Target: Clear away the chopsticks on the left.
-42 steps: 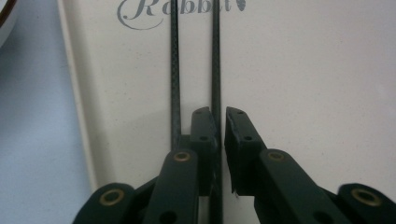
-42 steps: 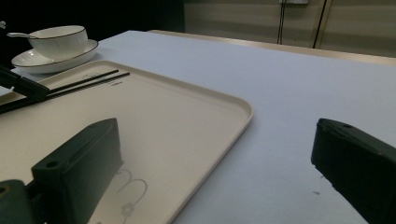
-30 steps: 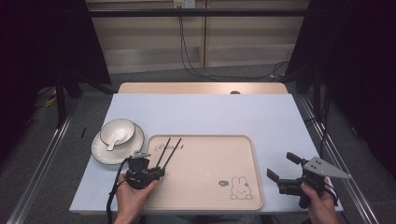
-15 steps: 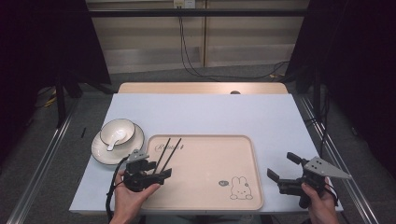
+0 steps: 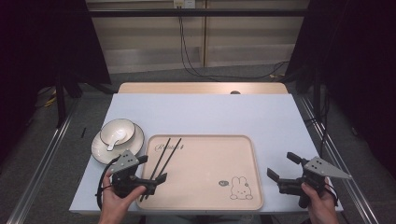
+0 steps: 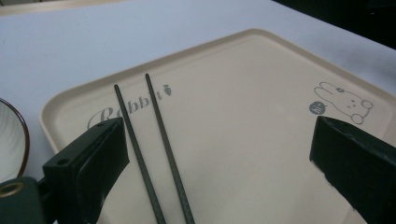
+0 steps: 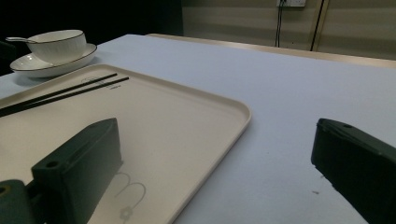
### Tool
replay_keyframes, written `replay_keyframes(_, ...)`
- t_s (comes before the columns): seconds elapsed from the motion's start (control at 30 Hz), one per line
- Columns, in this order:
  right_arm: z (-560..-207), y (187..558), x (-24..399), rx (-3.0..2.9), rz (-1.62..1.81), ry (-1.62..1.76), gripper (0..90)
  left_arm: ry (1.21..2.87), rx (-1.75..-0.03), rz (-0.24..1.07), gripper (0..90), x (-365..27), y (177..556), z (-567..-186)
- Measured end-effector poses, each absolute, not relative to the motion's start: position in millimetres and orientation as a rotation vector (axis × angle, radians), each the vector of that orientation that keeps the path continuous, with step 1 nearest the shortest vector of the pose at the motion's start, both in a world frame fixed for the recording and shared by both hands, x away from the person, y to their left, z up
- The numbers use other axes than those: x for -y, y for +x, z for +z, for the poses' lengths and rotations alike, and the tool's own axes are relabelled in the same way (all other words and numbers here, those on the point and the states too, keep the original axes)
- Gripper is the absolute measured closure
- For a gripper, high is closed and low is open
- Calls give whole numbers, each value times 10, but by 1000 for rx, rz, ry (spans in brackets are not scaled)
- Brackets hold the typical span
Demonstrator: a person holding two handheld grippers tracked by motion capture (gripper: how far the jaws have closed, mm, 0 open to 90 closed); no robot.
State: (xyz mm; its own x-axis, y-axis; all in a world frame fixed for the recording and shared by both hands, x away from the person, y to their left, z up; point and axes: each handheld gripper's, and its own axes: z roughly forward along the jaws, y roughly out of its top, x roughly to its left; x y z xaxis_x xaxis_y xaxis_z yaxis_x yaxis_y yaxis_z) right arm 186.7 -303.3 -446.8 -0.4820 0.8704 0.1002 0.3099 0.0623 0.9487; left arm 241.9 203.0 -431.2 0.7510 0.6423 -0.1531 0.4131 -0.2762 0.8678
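On the tray I read the grey word "Rabbit" with a small carrot behind it, and in the near right corner there is a rabbit drawing with a round mark too small to read. The chopsticks lie side by side on the left part of the tray, across this word; my left gripper has just been opening its jaws, which now stand wide, with the chopsticks between them and no pad touching them. My right gripper hangs wide and empty over the table just beside the right rim of the tray, and left of the tray a bowl with a spoon stands on a saucer.
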Motion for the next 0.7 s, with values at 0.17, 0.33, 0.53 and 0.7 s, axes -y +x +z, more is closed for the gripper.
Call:
replay_keyframes(0.17,-4468,1866,3035,-1835,1429,1173,14,1856,-797,299,31,-2221,2376,-4288)
replay_keyframes(0.33,-4471,1868,3038,-1835,1430,1173,14,1833,-826,329,28,-2409,2314,-4294)
replay_keyframes(0.53,-4471,1866,3037,-1835,1431,1172,14,1792,-845,348,28,-2619,2230,-4309)
replay_keyframes(0.7,-4473,1869,3048,-1833,1427,1171,14,1765,-869,367,28,-2715,2188,-4337)
